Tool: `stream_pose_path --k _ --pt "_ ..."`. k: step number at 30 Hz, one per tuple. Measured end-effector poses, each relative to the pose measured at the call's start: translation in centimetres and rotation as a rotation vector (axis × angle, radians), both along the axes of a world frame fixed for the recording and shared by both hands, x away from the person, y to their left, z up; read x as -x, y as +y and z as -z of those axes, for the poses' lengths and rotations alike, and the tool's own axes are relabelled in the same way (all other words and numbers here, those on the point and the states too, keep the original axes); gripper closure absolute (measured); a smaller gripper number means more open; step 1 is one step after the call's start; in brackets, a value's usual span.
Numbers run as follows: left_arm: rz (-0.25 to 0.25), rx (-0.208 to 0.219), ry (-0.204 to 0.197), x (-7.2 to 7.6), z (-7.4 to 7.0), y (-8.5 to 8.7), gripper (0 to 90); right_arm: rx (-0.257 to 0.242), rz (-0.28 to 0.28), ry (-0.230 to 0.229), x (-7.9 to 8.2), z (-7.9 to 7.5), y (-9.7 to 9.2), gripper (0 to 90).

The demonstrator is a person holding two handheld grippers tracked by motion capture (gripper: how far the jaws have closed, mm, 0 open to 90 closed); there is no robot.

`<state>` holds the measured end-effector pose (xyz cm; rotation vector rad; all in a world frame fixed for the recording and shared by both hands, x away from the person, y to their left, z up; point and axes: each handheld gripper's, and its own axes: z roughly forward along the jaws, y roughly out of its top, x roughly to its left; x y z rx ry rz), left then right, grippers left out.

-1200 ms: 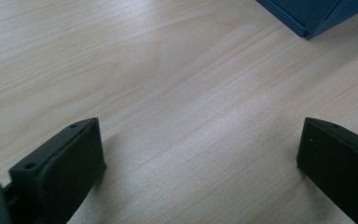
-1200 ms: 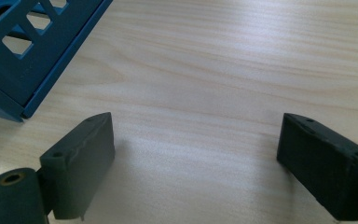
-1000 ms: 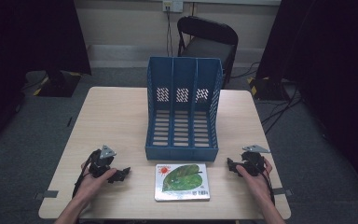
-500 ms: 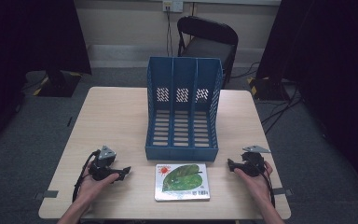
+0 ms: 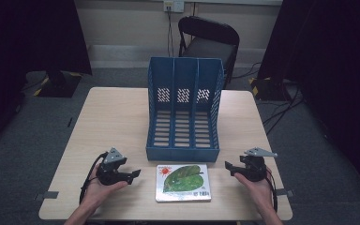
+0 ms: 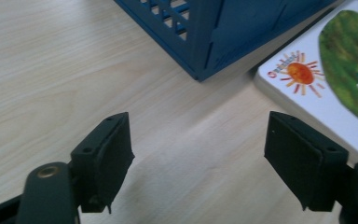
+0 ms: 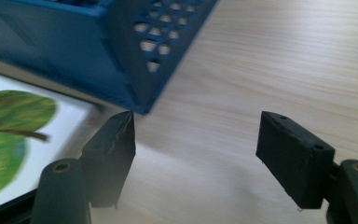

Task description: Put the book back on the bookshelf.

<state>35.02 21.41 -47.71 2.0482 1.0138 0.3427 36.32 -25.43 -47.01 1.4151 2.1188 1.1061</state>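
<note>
A: Status? Book (image 5: 183,183) lies flat on the surface (image 5: 112,117), just in front of the blue file rack (image 5: 183,110).

B: Approach step. Left tongs (image 5: 133,174) and right tongs (image 5: 229,167) flank it, jaws apart, have just been closing, nothing between them.

A: Next?

B: Likely close in on the book's side edges and grip.

A: Views?

B: Left gripper view shows the cover's sun (image 6: 299,73); high view gives the rack's three slots.

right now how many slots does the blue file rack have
3, side by side in the blue file rack at the table's middle: a left slot, a middle slot, a right slot.
</note>
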Motion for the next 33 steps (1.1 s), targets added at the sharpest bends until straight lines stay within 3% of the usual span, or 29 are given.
stream_pose_path --k 1,4,7,11,15,22,29,33 --pt "0.0 0.009 0.004 0.1 -0.1 -0.1 26.3 -0.025 -0.02 0.001 0.4 -0.2 0.3 27.4" --pt "0.006 0.028 0.003 0.3 -0.4 -0.5 28.7 -0.037 -0.06 0.012 1.5 -0.5 1.3 27.6" --pt "0.041 0.035 -0.005 0.6 -0.7 -1.3 30.4 -0.043 -0.119 0.026 2.6 -0.5 2.6 28.5" --pt "0.052 0.034 -0.028 0.8 -1.0 -2.1 30.5 -0.042 -0.187 0.025 3.5 -0.7 4.1 32.3" --pt "0.084 0.025 -0.016 0.7 -0.7 -3.1 33.7 -0.02 -0.237 0.059 3.1 0.1 5.3 34.0" --pt "0.143 -0.003 0.018 0.5 0.3 -4.5 35.5 0.009 -0.304 0.053 2.5 0.8 6.7 34.6" --pt "0.153 -0.007 0.032 0.6 0.6 -5.1 34.7 0.064 -0.354 0.081 2.5 1.5 7.8 34.8" --pt "0.154 -0.012 0.038 0.5 0.8 -5.2 34.7 0.064 -0.36 0.085 2.5 1.7 8.1 33.4"
